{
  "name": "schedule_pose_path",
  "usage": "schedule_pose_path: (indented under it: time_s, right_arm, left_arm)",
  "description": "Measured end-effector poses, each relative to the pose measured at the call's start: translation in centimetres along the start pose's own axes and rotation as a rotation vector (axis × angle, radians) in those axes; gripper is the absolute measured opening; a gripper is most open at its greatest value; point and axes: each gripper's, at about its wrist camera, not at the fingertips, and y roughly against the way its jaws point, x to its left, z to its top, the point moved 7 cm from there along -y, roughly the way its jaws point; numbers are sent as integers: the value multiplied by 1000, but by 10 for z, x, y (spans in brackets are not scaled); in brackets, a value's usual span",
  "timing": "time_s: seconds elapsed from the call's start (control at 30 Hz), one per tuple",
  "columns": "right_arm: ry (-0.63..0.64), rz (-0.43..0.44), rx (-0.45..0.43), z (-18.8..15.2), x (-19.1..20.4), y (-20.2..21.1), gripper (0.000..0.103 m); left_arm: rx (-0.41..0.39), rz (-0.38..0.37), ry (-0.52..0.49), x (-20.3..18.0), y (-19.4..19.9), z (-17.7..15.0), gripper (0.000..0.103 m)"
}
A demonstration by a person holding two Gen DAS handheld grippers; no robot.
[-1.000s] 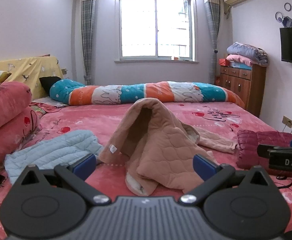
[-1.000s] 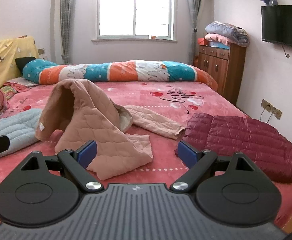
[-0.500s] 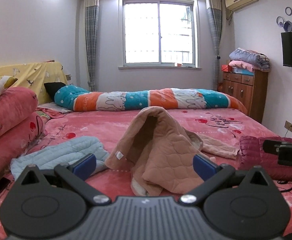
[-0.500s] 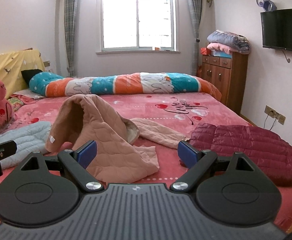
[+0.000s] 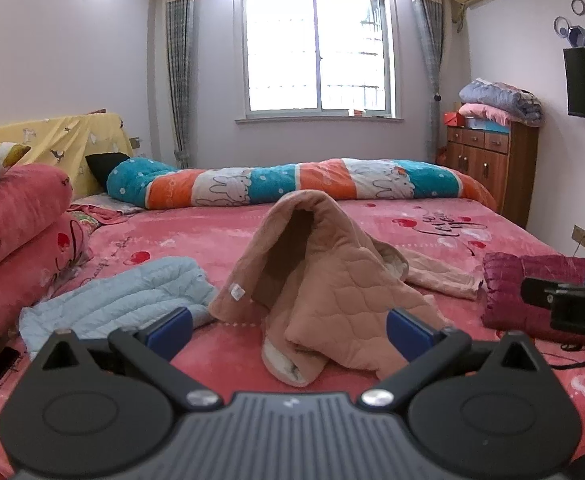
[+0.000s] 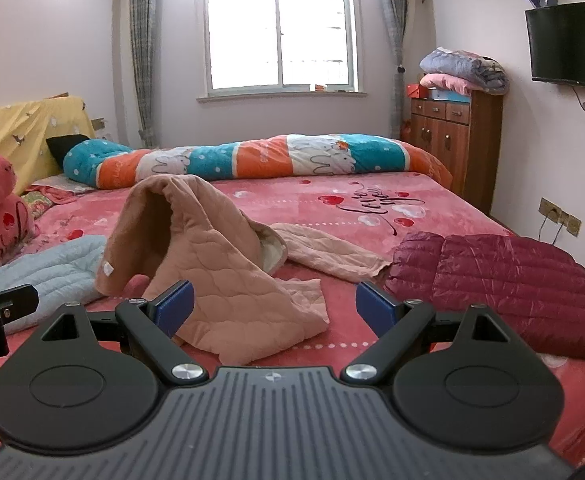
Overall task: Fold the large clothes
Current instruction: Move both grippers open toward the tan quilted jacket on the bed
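Striped quilt roll (image 5: 292, 184) near window (image 5: 316, 46); dresser (image 5: 492, 168) right.

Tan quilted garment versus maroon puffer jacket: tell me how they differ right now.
The tan quilted garment is bunched up, one part peaked like a tent; the maroon puffer jacket lies low and fairly flat. The tan one has wavy stitching; the maroon one has narrow straight ribs. The tan one sits mid-bed, the maroon one toward the right edge. Both rest on the pink bedspread, ungripped.

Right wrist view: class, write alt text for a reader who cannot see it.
An open, empty right claw faces a crumpled tan quilted garment on a pink bed. A light blue garment lies left, a maroon puffer jacket right.
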Motion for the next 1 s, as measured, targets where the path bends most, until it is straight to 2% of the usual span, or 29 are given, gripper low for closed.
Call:
schedule_pose_path:
  time_s: [0.4, 0.53, 0.67, 0.9, 1.0]
  right_arm:
    - [-14, 10, 37, -13, 1, -17, 103]
    - [2, 6, 36, -25, -2, -28, 103]
    - [7, -1, 71, -41, -9, -44, 103]
    - [-48, 22, 119, -62, -32, -69, 103]
    - [-87, 33, 140, -67, -44, -82, 103]
  left_arm:
    - [67, -19, -2, -7, -26, -19, 102]
    - [84, -9, 4, -5, -39, -28, 102]
    - [84, -3, -4, -3, -57, -42, 102]
    - [90, -56, -79, -19, -99, -77, 102]
    - [115, -82, -50, -22, -117, -85, 100]
